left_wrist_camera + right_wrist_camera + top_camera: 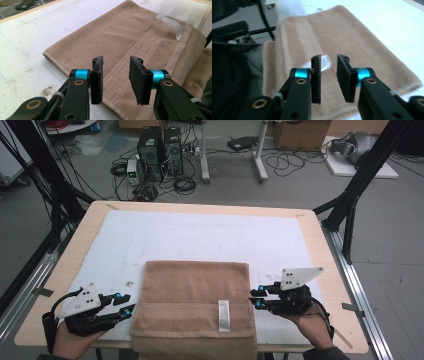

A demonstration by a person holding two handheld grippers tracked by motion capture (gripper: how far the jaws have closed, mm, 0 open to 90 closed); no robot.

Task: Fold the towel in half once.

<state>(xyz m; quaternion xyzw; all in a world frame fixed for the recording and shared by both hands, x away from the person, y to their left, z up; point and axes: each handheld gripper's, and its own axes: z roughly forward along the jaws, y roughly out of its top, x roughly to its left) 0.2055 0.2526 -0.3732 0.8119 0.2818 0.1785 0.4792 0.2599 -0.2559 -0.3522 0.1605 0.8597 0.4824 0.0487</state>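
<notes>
The folded tan towel (192,305) lies on the bench (310,245) between the left tongs (126,303) and right tongs (255,297); both stand narrowly parted, holding nothing.

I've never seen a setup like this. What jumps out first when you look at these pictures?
A folded tan towel lies at the near edge of the white-covered table, with a small white label on its patterned border. A person's hands hold a black claw on either side of it: the left claw and the right claw both point inward at the towel, jaws apart with nothing between them. Computers and tangled cables sit on the floor beyond.
</notes>
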